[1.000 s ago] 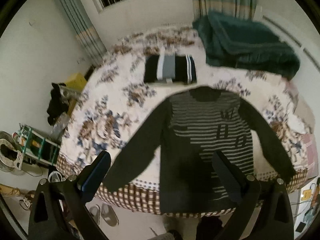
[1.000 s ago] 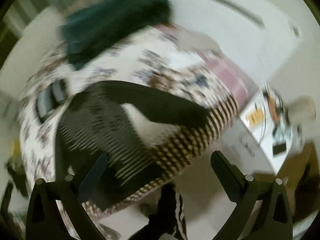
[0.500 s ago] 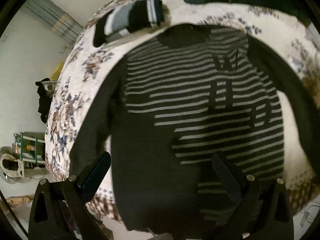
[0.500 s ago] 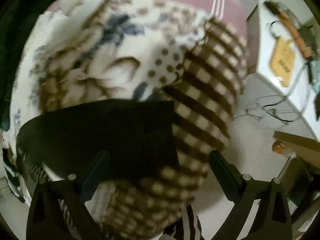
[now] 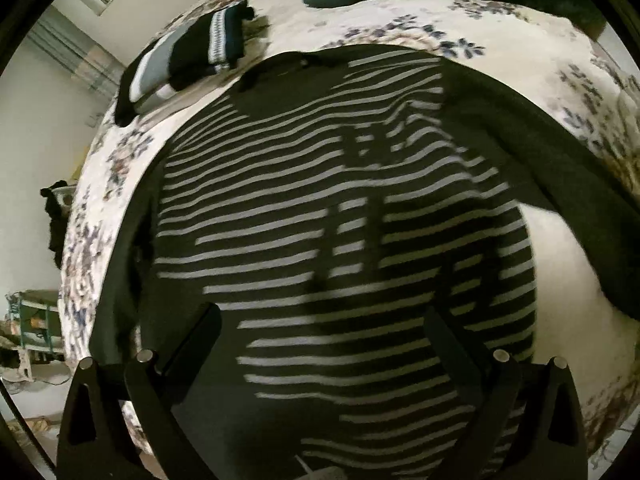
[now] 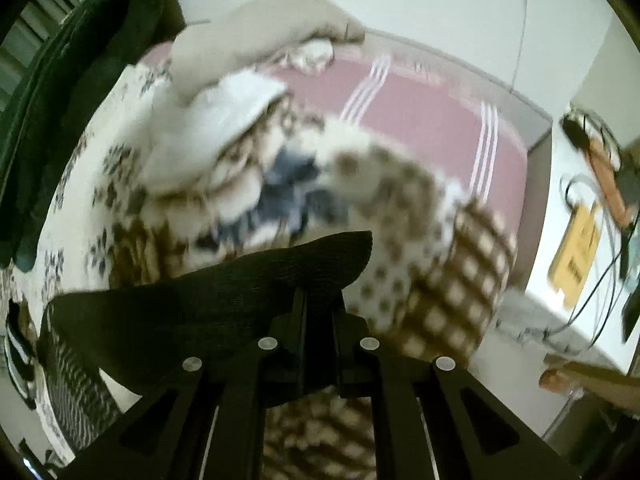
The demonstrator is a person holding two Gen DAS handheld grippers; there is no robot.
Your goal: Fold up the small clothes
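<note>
Sweater (image 5: 304, 216) lies flat, face up, across the floral bedspread (image 5: 500, 28), its striped body filling my left view. My left gripper (image 5: 320, 344) hangs over the lower body with jaws wide apart, nothing between them. On my right, the right gripper (image 6: 318, 300) is closing, its jaws nearly together on the dark cuff of the sleeve (image 6: 224, 292), which lies over the checked edge of the bed. A folded garment (image 5: 188, 56) sits beyond the collar.

The sweater (image 5: 320, 208) lies on the bed (image 5: 400, 16) — folded clothes (image 5: 188, 60) behind it.
</note>
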